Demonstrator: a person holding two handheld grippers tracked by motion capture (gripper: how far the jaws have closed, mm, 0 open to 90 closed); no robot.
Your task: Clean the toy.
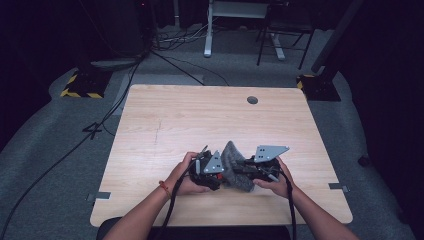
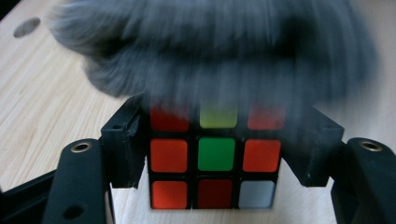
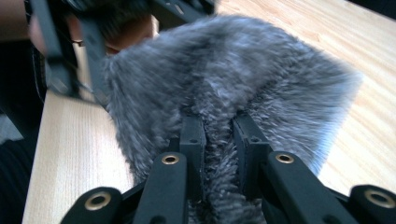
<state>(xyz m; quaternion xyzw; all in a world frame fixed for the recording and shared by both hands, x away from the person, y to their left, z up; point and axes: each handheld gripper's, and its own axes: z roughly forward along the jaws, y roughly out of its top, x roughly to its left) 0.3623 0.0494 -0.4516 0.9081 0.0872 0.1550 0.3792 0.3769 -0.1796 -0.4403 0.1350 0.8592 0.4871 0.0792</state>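
A twisty colour cube [image 2: 215,161] with red, green and pale stickers sits clamped between the black jaws of my left gripper [image 2: 215,154]. A grey furry cloth [image 2: 210,51] drapes over the cube's far side. In the right gripper view my right gripper [image 3: 219,135] pinches a fold of that grey furry cloth [image 3: 224,79], jaws nearly together. In the high view both grippers meet near the table's front edge, the left gripper [image 1: 207,172] and the right gripper [image 1: 250,171] on either side of the cloth [image 1: 235,162].
The light wooden table [image 1: 200,115] has a round cable hole [image 1: 252,100] at its far right. Cables [image 1: 172,200] trail from both grippers toward the person. Dark floor, cables and desk legs lie beyond the table.
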